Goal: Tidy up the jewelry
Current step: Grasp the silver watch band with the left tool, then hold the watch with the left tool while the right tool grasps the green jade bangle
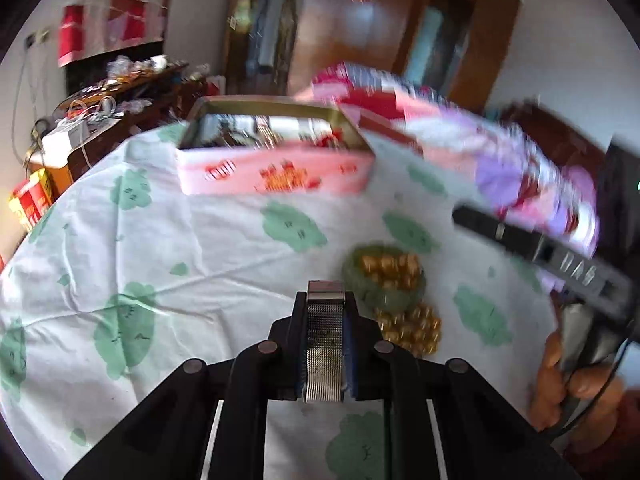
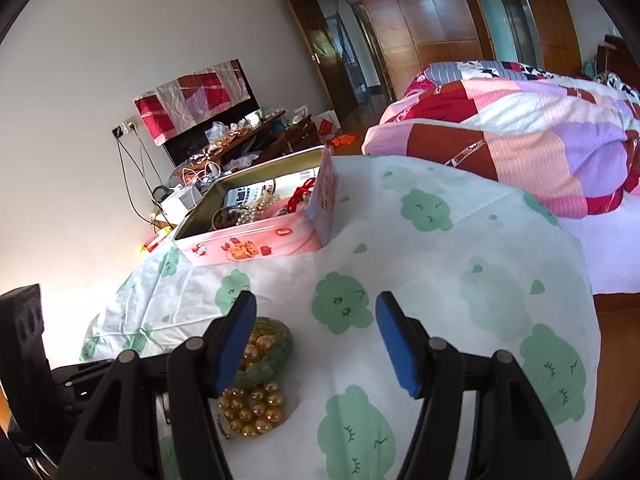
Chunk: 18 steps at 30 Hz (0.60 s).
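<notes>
Silver mesh watch band (image 1: 325, 344) sits pinched between the pressed-together blue pads of the left gripper (image 1: 325, 300), its strap running back along the fingers toward the camera. Just beyond the fingertips, on the white tablecloth (image 1: 200, 248) printed with green tree shapes, lie a green bangle (image 1: 360, 280) with gold beads inside its ring and a gold bead bracelet (image 1: 412, 326) touching its near side. The right gripper (image 2: 316, 306) hangs above the same cloth with its blue pads (image 2: 396, 344) spread wide and nothing between them; the bangle (image 2: 280, 344) and gold beads (image 2: 252, 408) lie beside its left finger. Farther back stands an open pink tin box (image 2: 256, 246), holding pearls (image 2: 260, 206), dark beads and a red ribbon. Behind the table lies a patchwork quilt (image 2: 520, 132) on a bed.
</notes>
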Motion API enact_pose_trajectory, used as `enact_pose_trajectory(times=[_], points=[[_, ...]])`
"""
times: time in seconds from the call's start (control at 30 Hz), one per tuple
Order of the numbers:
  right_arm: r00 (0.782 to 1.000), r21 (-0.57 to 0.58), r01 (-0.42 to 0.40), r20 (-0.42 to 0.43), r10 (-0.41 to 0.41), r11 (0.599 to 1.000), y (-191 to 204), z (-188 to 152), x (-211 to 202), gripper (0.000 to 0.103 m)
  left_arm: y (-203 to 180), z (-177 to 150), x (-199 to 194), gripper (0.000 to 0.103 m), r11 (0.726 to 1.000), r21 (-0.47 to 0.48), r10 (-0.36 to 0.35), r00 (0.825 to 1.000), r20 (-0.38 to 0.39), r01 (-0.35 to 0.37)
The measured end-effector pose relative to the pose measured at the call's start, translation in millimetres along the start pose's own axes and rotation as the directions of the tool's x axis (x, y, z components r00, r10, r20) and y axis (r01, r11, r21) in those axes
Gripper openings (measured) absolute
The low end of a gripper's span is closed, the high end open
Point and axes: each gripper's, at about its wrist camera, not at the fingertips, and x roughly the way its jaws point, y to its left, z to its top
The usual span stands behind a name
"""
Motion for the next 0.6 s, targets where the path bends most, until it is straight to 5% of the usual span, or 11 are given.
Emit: enact_pose_trajectory(times=[0.13,0.33,0.6], points=[[1.0,0.003,-0.007,-0.017,0.008,1.0,-0.1,0.1,2.4,0.068,12.1,3.4,-17.6,0.014,0.997,-0.082,0.021,0.994,0.103,-0.012],[0.995,-0.093,-0.072,-0.073,0.066,0.993,22.0,-3.2,7.3,0.101,27.8,10.7,-33.3,0.014,0.988,-0.134,0.093,0.982,0.164,-0.071],[0.968,-0.247,-0.083,-0.251,0.019,0.965,61.1,-14.8,46.8,0.102,34.5,9.6,-37.3,0.014,0.988,-0.137,0.099,0.981,0.164,-0.077]])
